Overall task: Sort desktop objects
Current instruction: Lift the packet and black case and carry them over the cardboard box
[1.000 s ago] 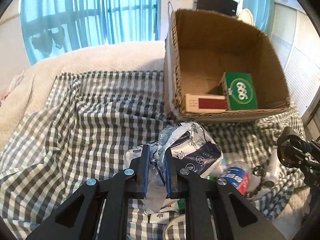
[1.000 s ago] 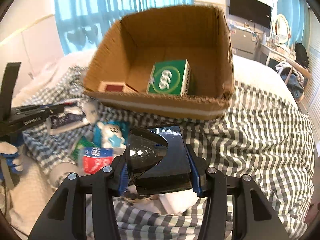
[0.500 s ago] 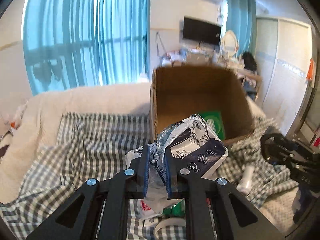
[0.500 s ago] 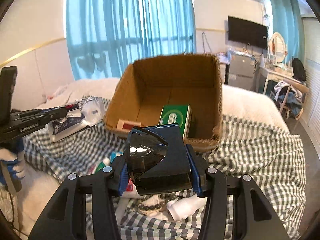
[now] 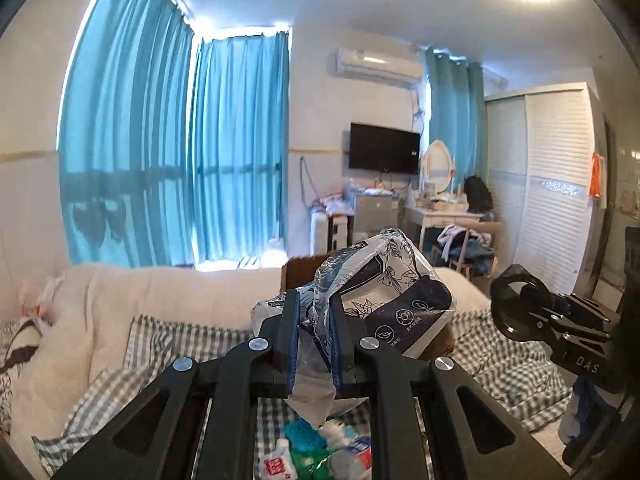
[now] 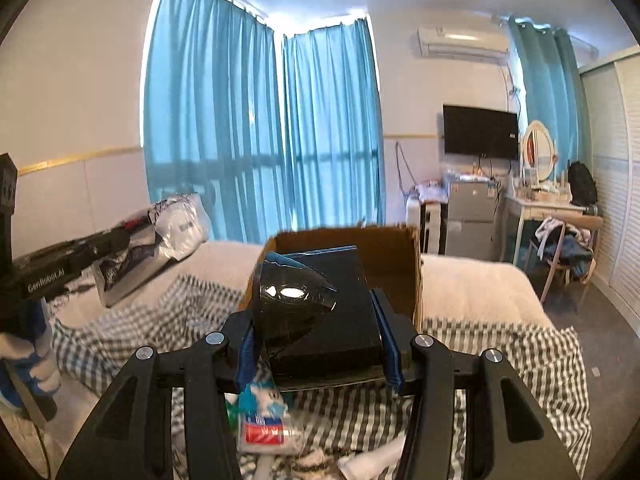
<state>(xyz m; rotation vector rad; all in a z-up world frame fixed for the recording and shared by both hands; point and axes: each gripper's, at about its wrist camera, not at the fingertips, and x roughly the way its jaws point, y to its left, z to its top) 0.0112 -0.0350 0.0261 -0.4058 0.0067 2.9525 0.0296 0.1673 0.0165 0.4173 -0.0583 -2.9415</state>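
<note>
Two items up, both bound for the cardboard box!
My left gripper pinches the tissue pack, my right gripper clamps the black box (several small bits remain on the checked cloth).

Cardboard box mostly hidden behind tissue pack.

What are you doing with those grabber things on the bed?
A person holds a grabber in each hand, sorting clutter into a cardboard box. The left gripper pinches a crinkly tissue pack by its wrapper. The right gripper clamps a shiny black box. Both are in the air in front of the box. More small items lie on the checked cloth.
</note>
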